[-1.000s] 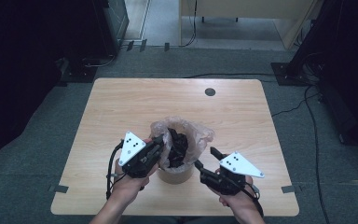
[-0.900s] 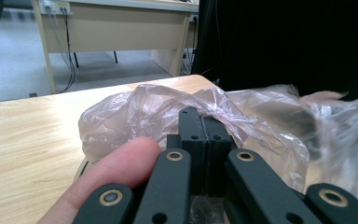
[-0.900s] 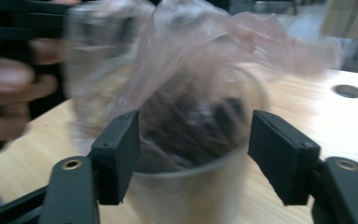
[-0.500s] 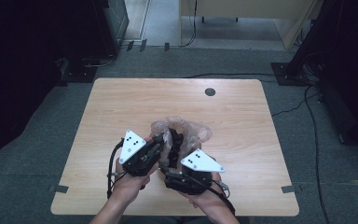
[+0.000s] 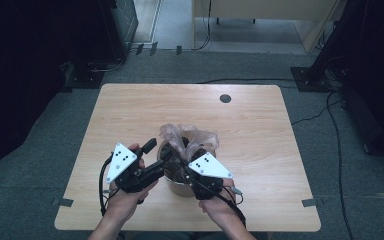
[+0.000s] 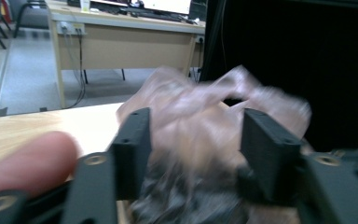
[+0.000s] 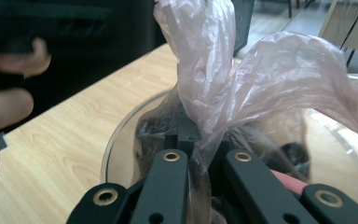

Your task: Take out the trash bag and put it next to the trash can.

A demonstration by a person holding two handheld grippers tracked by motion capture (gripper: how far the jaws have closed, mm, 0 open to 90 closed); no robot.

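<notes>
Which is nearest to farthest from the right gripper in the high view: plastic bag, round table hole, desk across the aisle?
1. Plastic bag: pinched in the right gripper, over the bowl.
2. Round table hole: far side of the table, slightly right.
3. Desk: beyond the table, top of the view.

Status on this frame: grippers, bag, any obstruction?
Right gripper shut on plastic bag. Left gripper open, jaws either side of the bag. Bag sits in clear bowl. Nothing in the way.

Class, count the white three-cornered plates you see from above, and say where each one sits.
2. One plate tops the left claw, left of the plastic bag. The other plate tops the right claw, in front of the bag.
</notes>
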